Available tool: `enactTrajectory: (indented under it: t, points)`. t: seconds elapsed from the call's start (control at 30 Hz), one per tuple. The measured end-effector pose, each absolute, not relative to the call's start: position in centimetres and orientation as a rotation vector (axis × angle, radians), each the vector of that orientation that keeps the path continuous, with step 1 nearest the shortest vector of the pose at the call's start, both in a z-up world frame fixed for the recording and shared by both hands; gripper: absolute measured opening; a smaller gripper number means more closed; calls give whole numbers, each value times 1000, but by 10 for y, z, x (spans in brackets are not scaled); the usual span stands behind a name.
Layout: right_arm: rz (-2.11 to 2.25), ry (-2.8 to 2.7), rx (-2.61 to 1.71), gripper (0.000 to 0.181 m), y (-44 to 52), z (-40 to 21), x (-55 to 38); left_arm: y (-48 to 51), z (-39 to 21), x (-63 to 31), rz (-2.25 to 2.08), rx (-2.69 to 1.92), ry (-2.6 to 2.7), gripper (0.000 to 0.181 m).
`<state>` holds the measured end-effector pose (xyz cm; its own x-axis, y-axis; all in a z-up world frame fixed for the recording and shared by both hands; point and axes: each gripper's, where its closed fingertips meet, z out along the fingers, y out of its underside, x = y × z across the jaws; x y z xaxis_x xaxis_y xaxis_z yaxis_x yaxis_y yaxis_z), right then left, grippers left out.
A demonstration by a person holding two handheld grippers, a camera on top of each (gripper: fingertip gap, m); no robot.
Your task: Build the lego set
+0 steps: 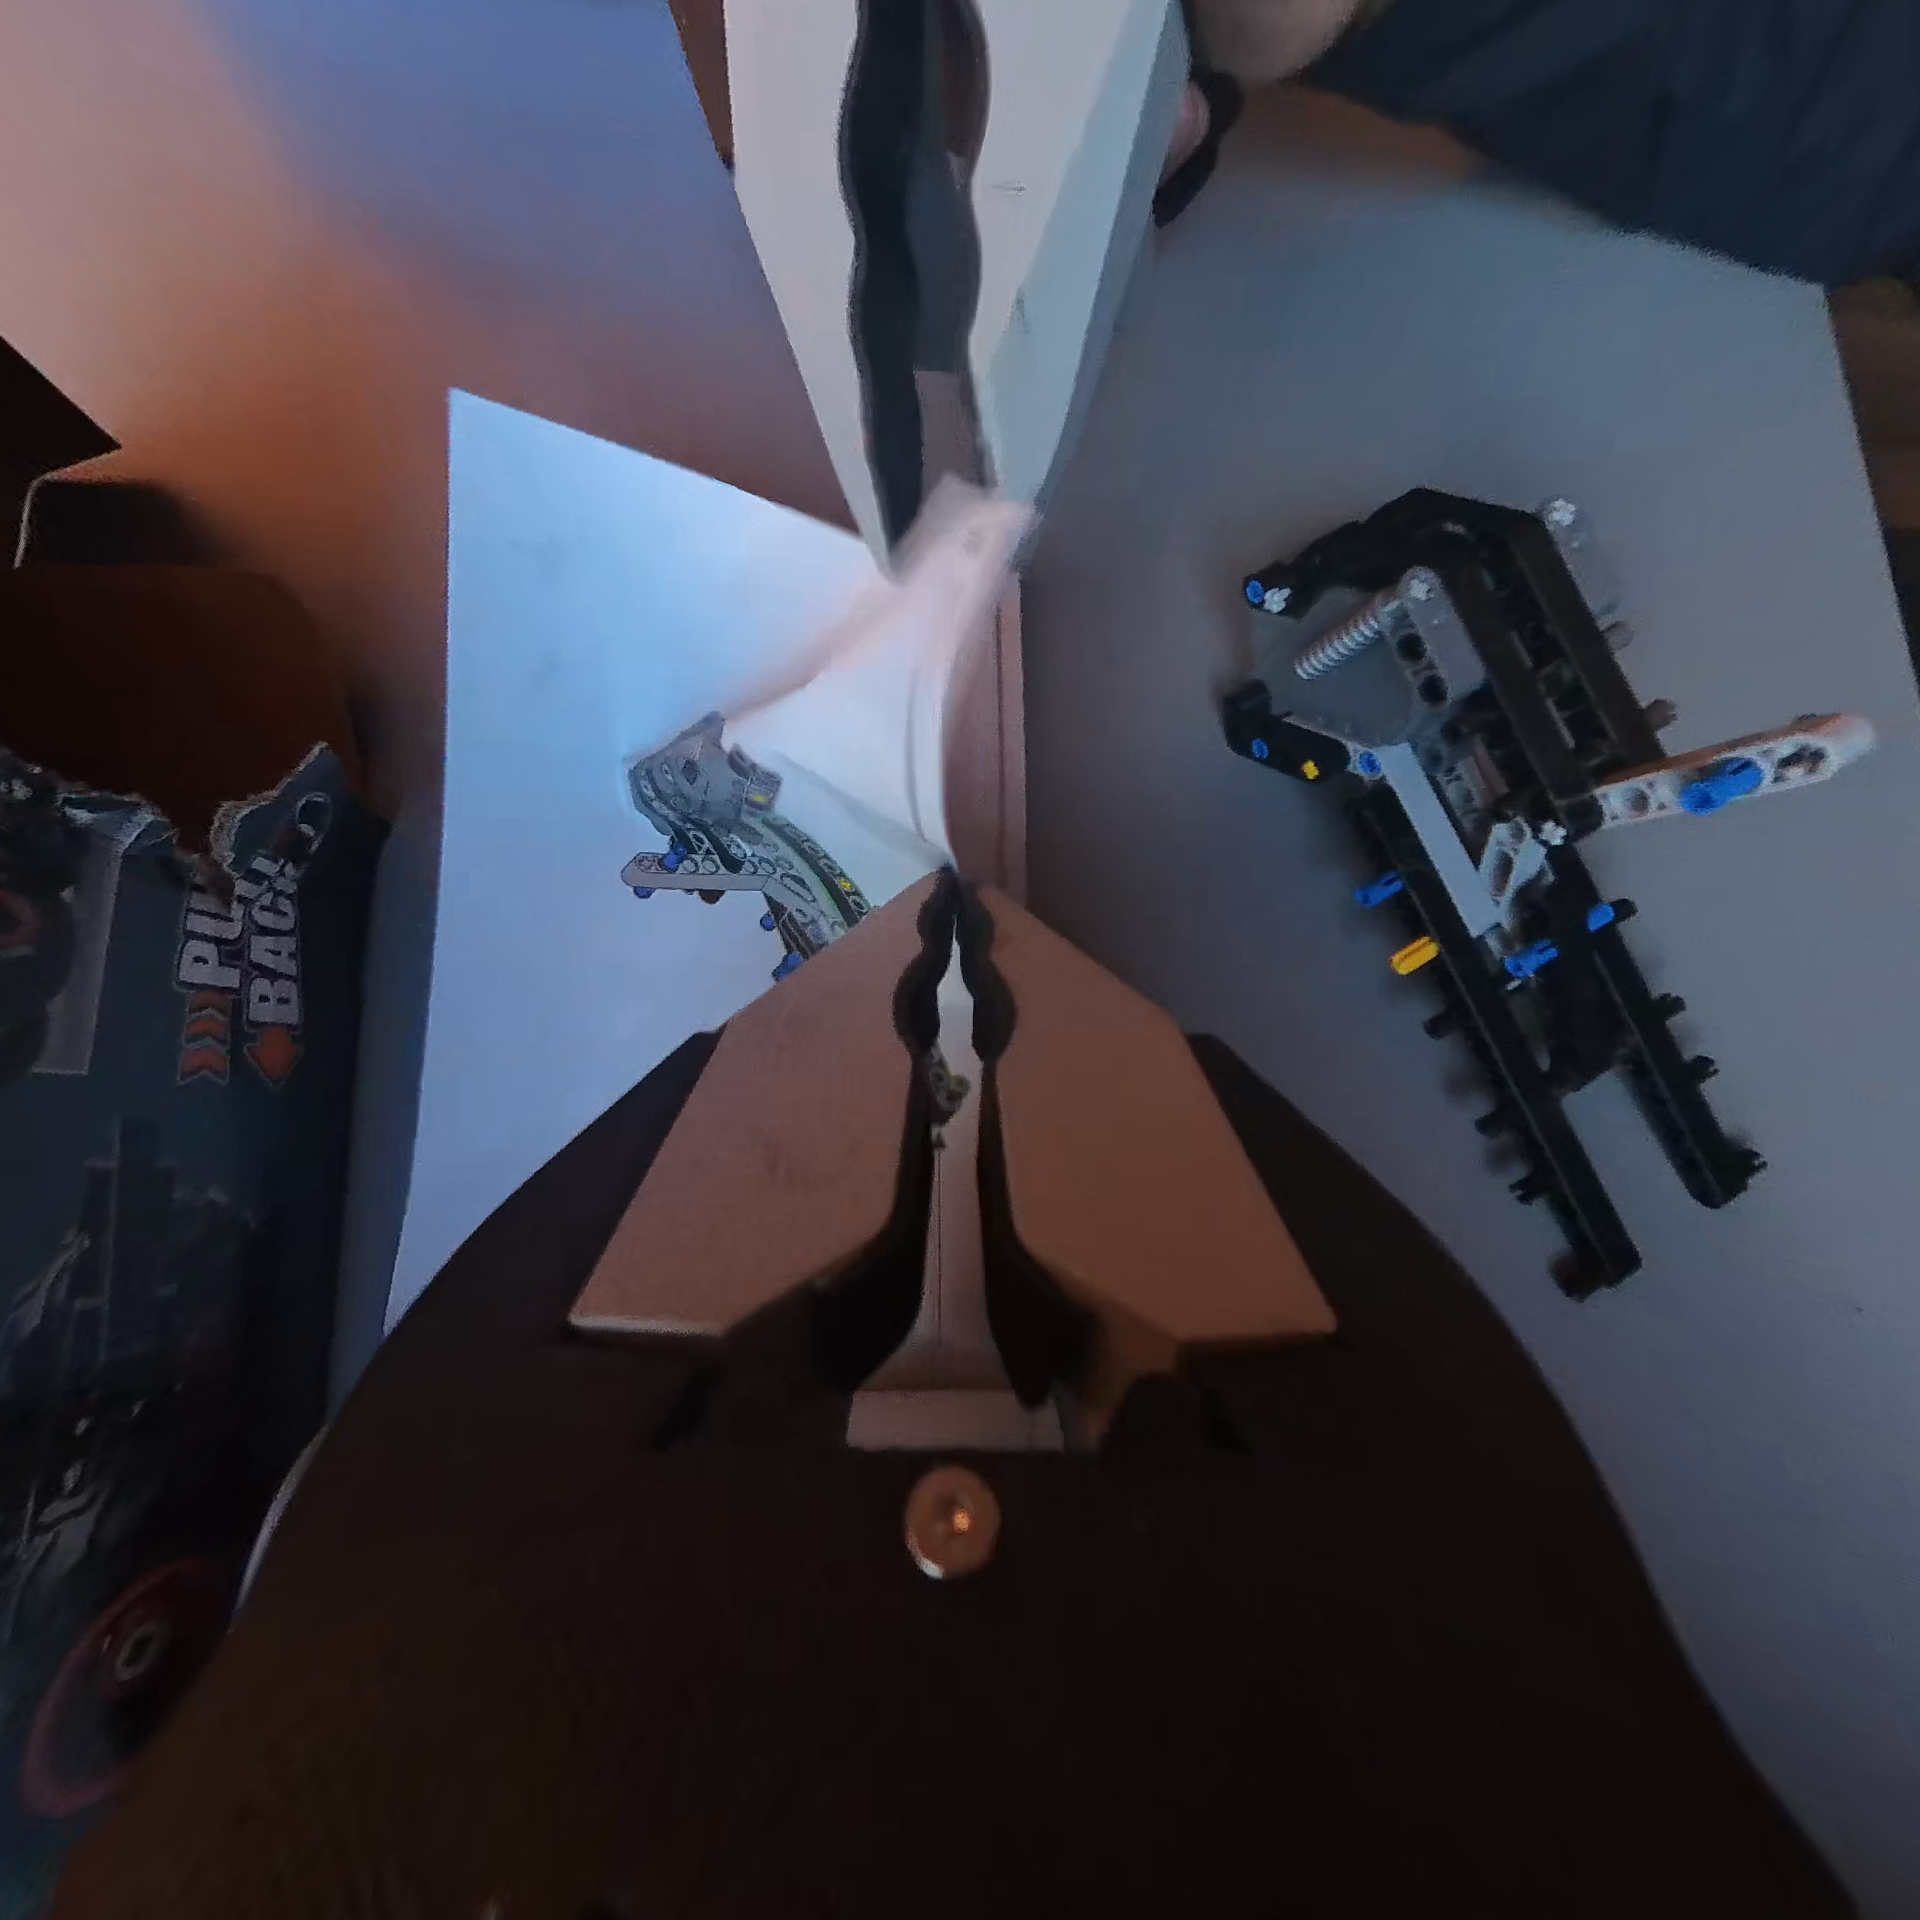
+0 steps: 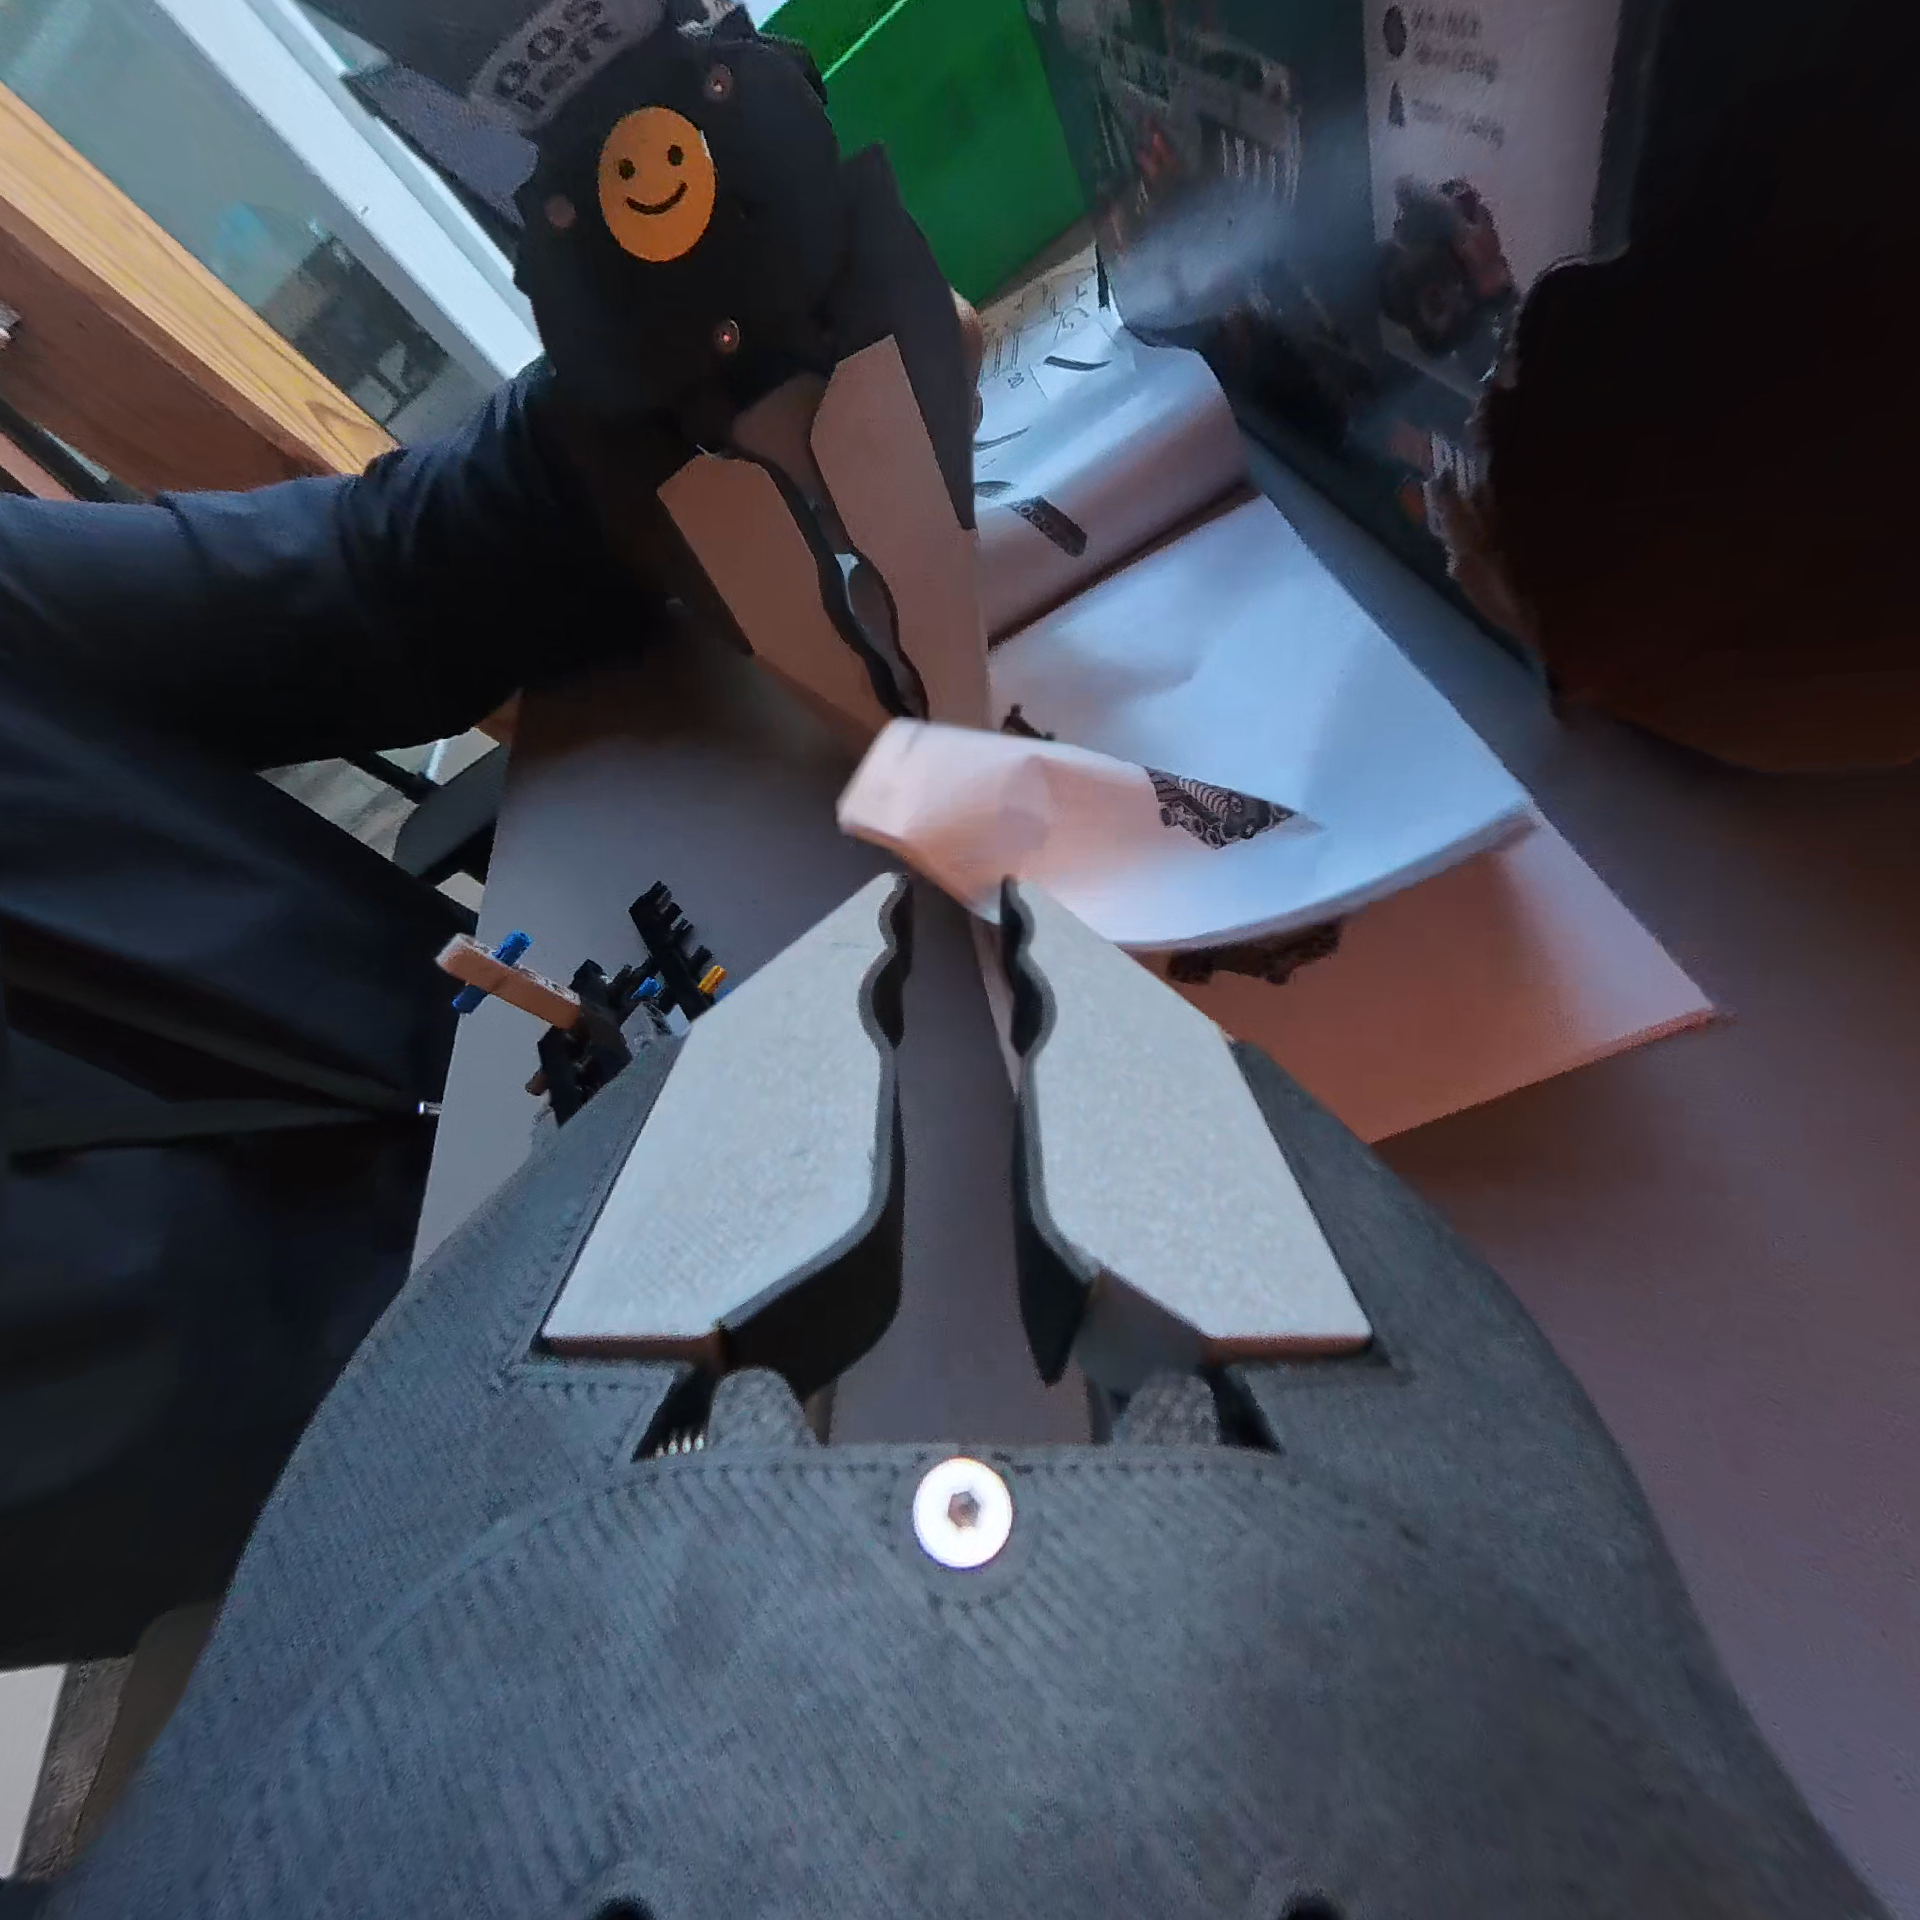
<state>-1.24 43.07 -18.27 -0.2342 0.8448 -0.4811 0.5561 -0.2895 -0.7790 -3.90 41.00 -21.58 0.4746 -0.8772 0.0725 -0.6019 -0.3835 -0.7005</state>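
The instruction booklet (image 1: 582, 644) lies open on the table, also in the right wrist view (image 2: 1247, 665). One page (image 1: 883, 717) is lifted and curled. My left gripper (image 1: 951, 888) is shut on that page's edge; the right wrist view shows it from the front (image 2: 920, 707). My right gripper (image 2: 954, 904) is open, its tips at the crumpled page corner (image 2: 966, 800), with paper lying against the inner side of one finger. It enters the left wrist view from the top (image 1: 935, 520). The partly built black and grey lego model (image 1: 1486, 810) lies on the table to one side (image 2: 613, 997).
The dark lego set box (image 1: 156, 1143) stands beside the booklet, also in the right wrist view (image 2: 1403, 260). A green box (image 2: 935, 135) stands behind. A dark brown object (image 2: 1714, 468) sits by the box. A person's dark sleeve (image 2: 260, 623) reaches over the grey table (image 1: 1299, 364). Left tips to right tips: about 5 centimeters.
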Motion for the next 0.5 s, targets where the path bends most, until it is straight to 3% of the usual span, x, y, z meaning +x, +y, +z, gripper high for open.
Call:
enactTrajectory:
  t: [0.1,0.5]
  points:
    - [1542,-1662,-1751,26,436,-177,-5,410,-216,-40,-613,-2115,1216,0]
    - [1205,-1719,-1562,35,441,-169,-8,408,-214,-39,-699,-2102,1193,0]
